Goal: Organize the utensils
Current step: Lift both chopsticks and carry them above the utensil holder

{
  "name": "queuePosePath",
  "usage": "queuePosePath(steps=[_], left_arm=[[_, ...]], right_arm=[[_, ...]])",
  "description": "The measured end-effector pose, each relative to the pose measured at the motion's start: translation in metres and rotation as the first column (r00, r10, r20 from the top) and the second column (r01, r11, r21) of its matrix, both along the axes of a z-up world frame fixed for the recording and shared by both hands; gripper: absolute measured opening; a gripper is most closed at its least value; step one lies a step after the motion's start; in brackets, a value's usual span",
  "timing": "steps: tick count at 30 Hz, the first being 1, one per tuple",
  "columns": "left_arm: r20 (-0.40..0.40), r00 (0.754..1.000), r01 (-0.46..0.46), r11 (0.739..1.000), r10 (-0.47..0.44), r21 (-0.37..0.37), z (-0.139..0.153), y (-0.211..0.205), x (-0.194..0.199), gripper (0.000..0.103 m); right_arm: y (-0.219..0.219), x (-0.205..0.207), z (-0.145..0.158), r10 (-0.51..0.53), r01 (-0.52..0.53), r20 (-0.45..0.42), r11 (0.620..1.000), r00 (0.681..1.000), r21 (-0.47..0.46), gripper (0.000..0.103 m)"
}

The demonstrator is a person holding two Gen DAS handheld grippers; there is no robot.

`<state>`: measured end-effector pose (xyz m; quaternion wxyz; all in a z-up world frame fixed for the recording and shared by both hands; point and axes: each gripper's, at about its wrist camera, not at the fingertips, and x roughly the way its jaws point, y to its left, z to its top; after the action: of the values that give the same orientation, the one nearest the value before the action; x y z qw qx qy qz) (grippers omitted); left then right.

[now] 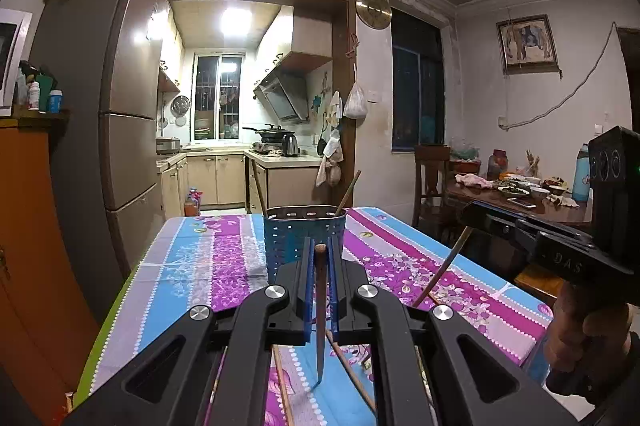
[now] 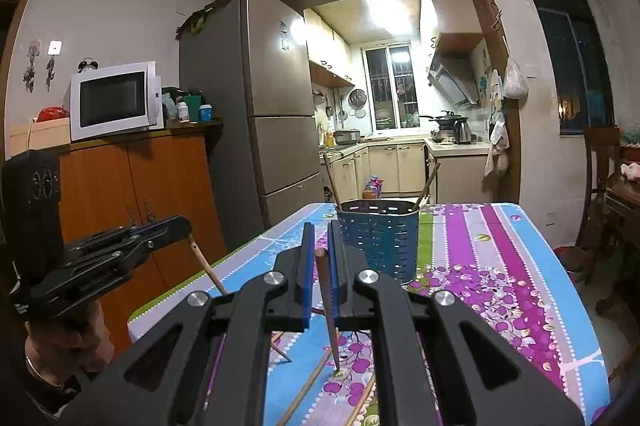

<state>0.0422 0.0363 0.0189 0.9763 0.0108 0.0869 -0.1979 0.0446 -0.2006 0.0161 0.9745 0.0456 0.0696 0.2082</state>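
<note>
Your left gripper (image 1: 319,258) is clamping one brown chopstick (image 1: 320,314) between its blue pads, holding it nearly upright with the tip touching the flowered tablecloth (image 1: 192,258). Your right gripper (image 2: 319,250) is pinching a second chopstick (image 2: 329,310) the same way, its tip resting on the cloth. Each gripper is showing at the side of the other's view, well apart. More loose chopsticks (image 2: 306,386) are lying on the cloth below your right gripper. The blue perforated holder (image 1: 304,238) is standing straight ahead, mid-table, with two chopsticks (image 1: 347,192) already leaning out of it. Bare cloth is lying open on both sides of the holder. The table's left edge is running close to the orange cabinet (image 2: 132,194) and the refrigerator (image 1: 108,98).
</note>
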Motion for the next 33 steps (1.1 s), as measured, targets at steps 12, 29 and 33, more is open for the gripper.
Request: queuePosePath(steps=[12, 29, 33], left_arm=[[-0.021, 1.000, 0.024, 1.000, -0.023, 0.006, 0.015, -0.001, 0.017, 0.008], [-0.122, 0.992, 0.030, 1.000, -0.030, -0.005, 0.026, -0.001, 0.050, 0.008], [-0.138, 0.989, 0.047, 0.999, -0.049, -0.021, 0.031, 0.000, 0.064, 0.008]], right_arm=[[-0.001, 0.010, 0.011, 0.020, -0.020, -0.010, 0.999, 1.000, 0.030, 0.005], [-0.004, 0.038, 0.022, 0.062, -0.059, -0.058, 0.997, 0.996, 0.053, 0.005], [-0.005, 0.048, 0.031, 0.072, -0.069, -0.065, 0.996, 0.995, 0.050, 0.005]])
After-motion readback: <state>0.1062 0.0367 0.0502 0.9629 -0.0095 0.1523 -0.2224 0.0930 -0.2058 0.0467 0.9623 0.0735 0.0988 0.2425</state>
